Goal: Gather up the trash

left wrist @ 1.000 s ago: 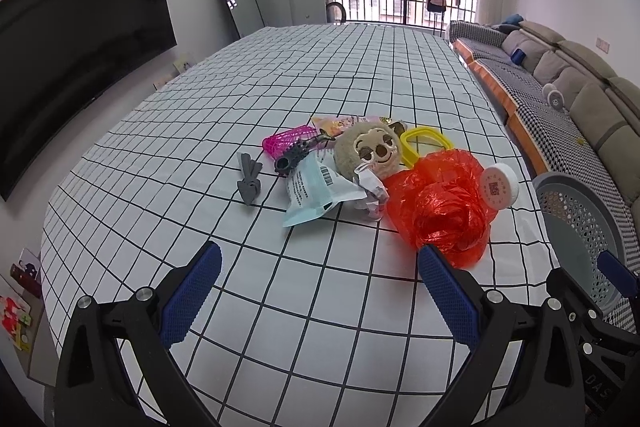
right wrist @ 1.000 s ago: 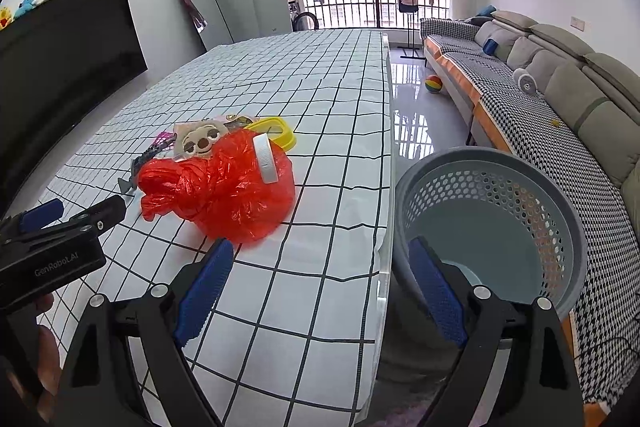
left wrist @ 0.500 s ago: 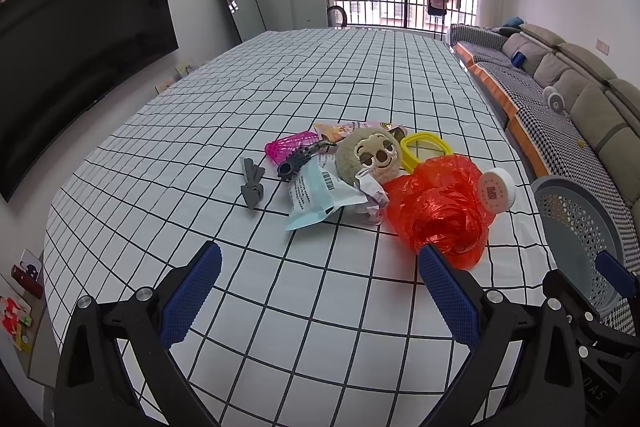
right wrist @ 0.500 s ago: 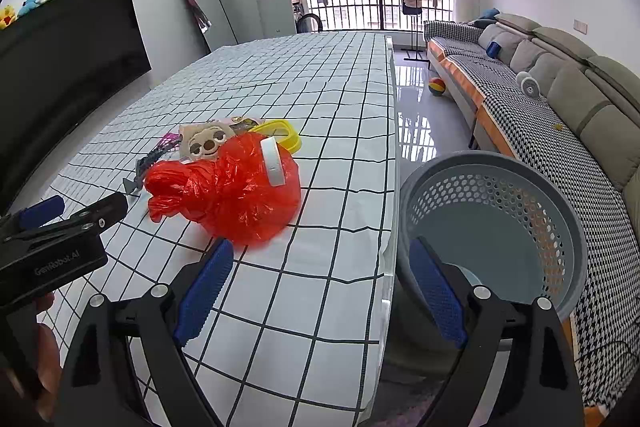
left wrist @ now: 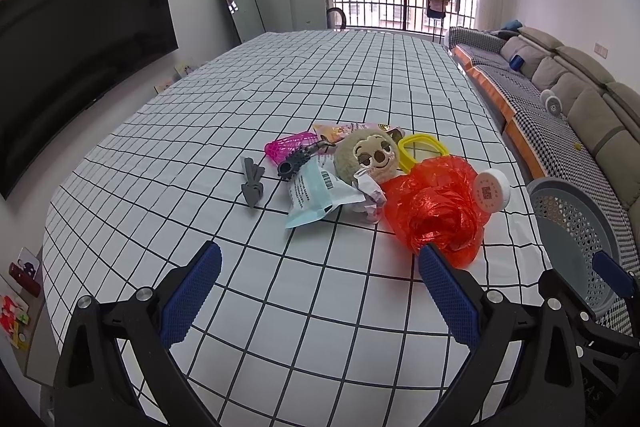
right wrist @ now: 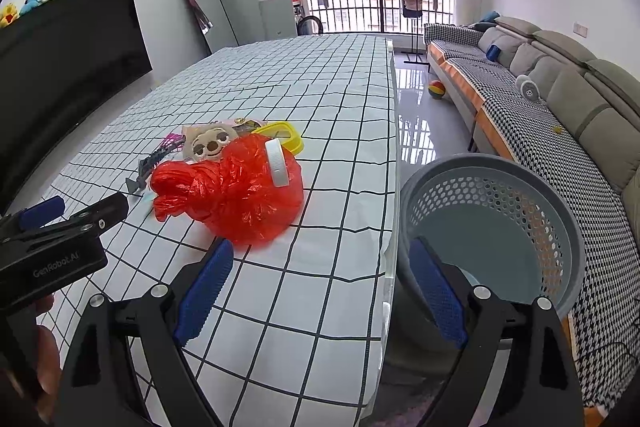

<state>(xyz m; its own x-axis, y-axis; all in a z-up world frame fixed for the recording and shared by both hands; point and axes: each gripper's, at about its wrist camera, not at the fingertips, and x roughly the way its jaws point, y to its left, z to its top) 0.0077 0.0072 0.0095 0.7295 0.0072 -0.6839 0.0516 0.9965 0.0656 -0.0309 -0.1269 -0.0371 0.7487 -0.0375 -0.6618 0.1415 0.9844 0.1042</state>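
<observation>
- Since a second ago both my grippers have eased back a little: the heap of trash sits slightly farther off in each wrist view, and nothing on the counter has shifted.
- My left gripper [left wrist: 318,291] hangs wide open over the near part of the counter [left wrist: 360,87], its two blue, dimpled pads holding nothing.
- My right gripper [right wrist: 320,285] is also spread wide and empty, straddling the counter's right edge, with one pad above the cloth and the other above the basket.
- One crinkled, glossy red plastic bag [left wrist: 436,207] lies nearest the right edge, knotted into a lump.
- One round white lid [left wrist: 491,187] with a ribbed rim leans against that bag, touching it.
- One fuzzy, round sloth plush [left wrist: 368,157] sits just behind the bag, beside one yellow plastic frame [left wrist: 422,149] with rounded corners.
- One flat pale-blue pouch [left wrist: 316,193] with printed text and a barcode lies in front of the plush.
- One pink mesh piece [left wrist: 286,146], one black bumpy piece [left wrist: 296,163] and one grey arrow-shaped piece [left wrist: 252,183] lie toward the left of the heap.
- One grey perforated plastic basket [right wrist: 492,223] stands on the floor just off the counter's right edge.
- Black grid lines on white cloth cover the counter.
</observation>
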